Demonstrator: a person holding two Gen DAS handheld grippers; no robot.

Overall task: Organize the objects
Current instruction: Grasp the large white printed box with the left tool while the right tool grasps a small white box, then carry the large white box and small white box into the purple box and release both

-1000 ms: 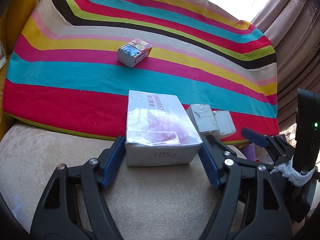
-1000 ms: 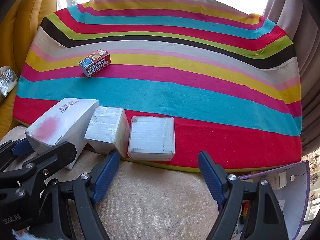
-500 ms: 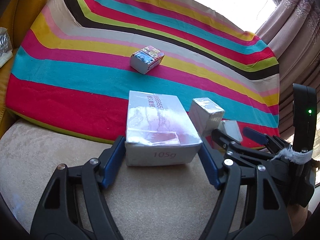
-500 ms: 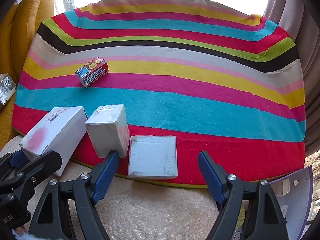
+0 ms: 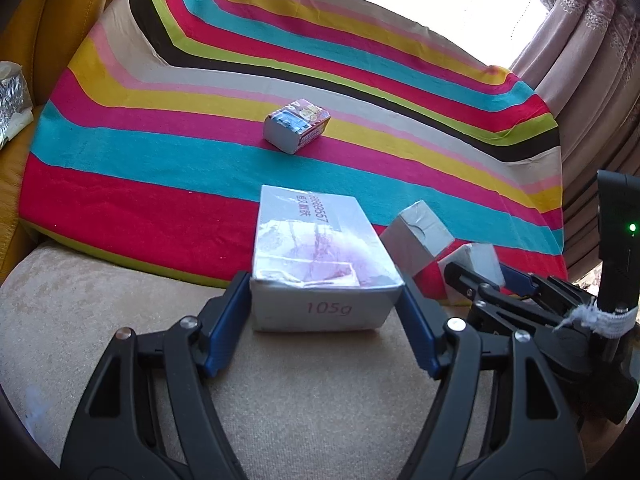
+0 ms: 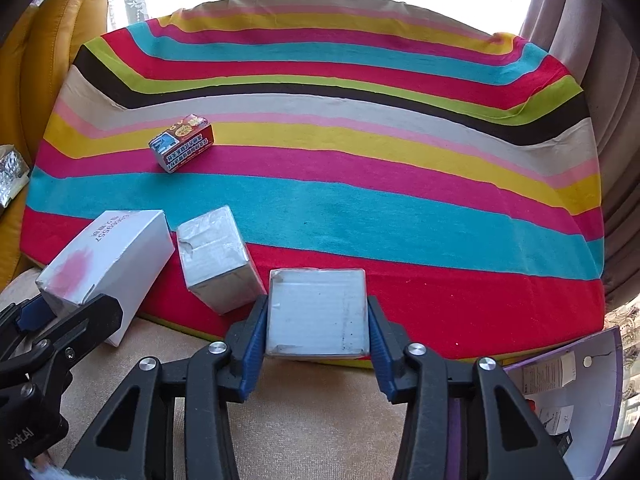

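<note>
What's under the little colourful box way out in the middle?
The little colourful box lies on the striped cloth, across its pink and yellow stripes. Nothing else shows beneath it. Whatever lies under the cloth there is covered.

Home living room, we judge. Mustard leather sofa (image 6: pixel 44 64) at left edge of frame. Beige upholstered cushion (image 5: pixel 304 396) fills lower frame, striped multicolour cloth (image 6: pixel 360 216) spread over its far part. Patterned curtains (image 5: pixel 592 40) hang upper right, bright window behind them. We see small household boxes (image 6: pixel 184 148) scattered on cloth.
</note>
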